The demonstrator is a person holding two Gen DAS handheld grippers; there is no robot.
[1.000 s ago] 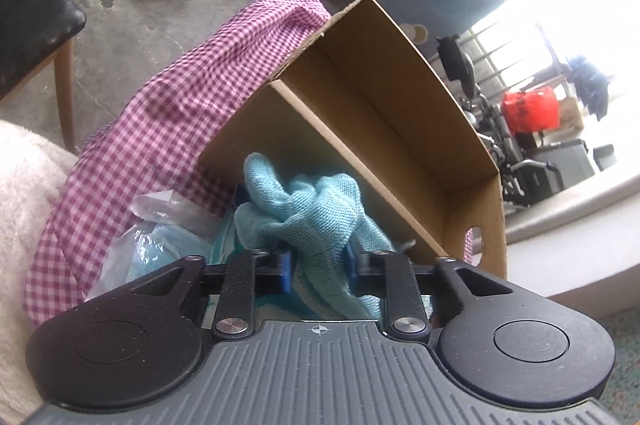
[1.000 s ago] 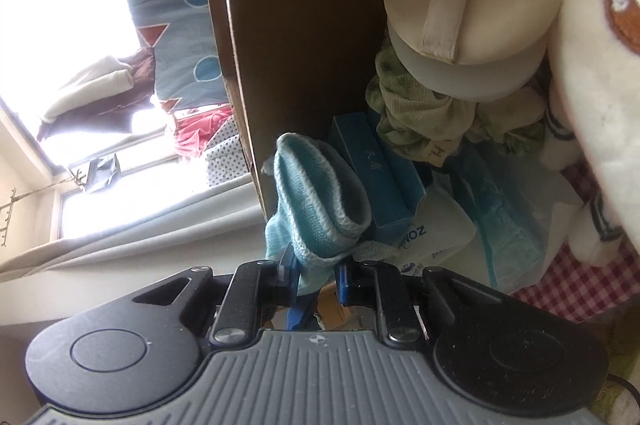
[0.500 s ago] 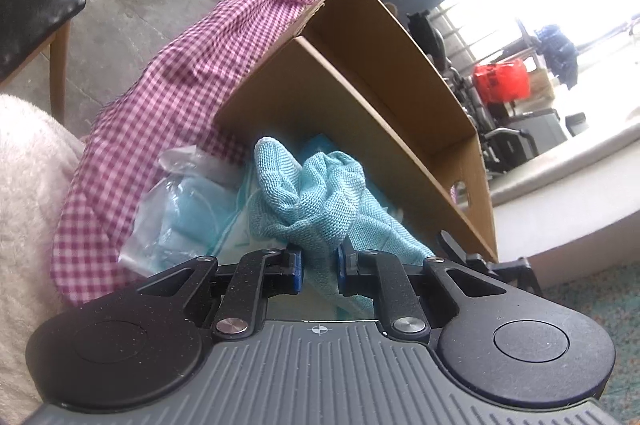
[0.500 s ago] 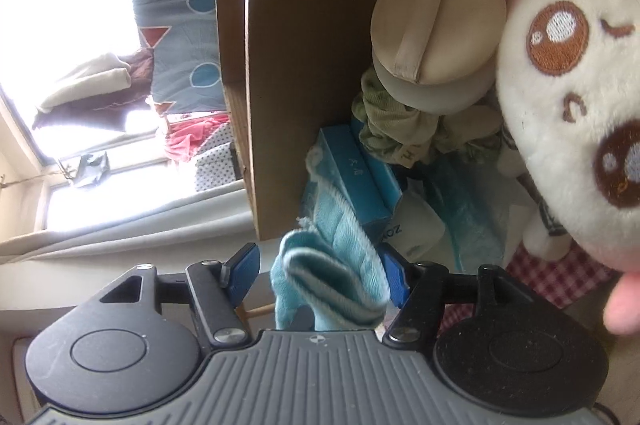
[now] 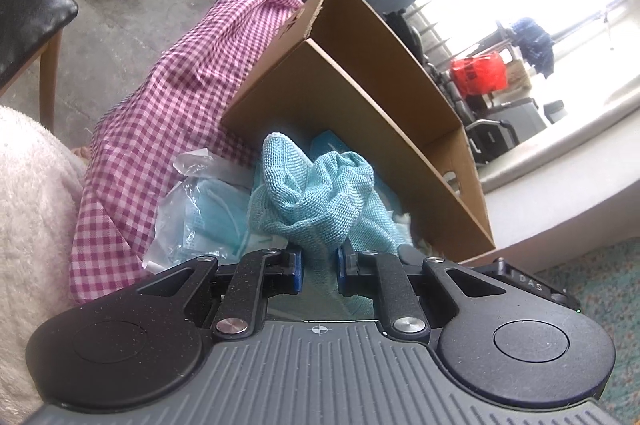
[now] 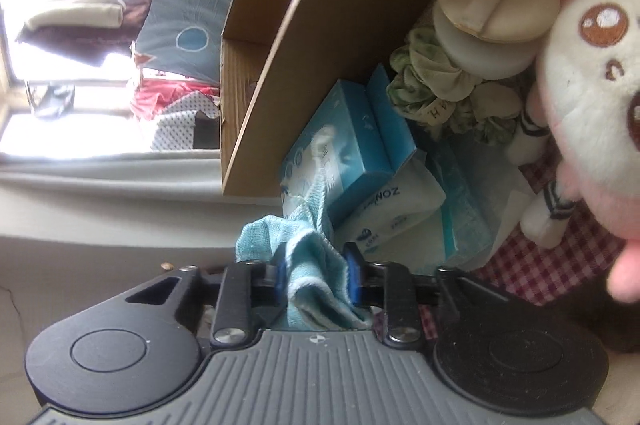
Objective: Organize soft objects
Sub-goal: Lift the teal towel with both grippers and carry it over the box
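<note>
So, your biggest thing was the checked cloth (image 5: pixel 168 113), pink and white, spread under everything. On it stood the brown cardboard box (image 5: pixel 360 97), tipped on its side with its open face showing. Just beside the box sat a white and pink plush toy (image 6: pixel 592 73). Near it were two round cream pads (image 6: pixel 496 9) on top of a green scrunchie (image 6: pixel 436 97), then a blue tissue box (image 6: pixel 340 145) and a clear bag (image 5: pixel 200 209) with pale blue things inside. The blue knit cloth (image 5: pixel 316 197) lay bunched up in front of the box. Your left gripper (image 5: pixel 319 265) was pinched tight on one end of it. Your right gripper (image 6: pixel 314 275) was closing, with the cloth's other end between its blue pads (image 6: pixel 351 273), touching them.
</note>
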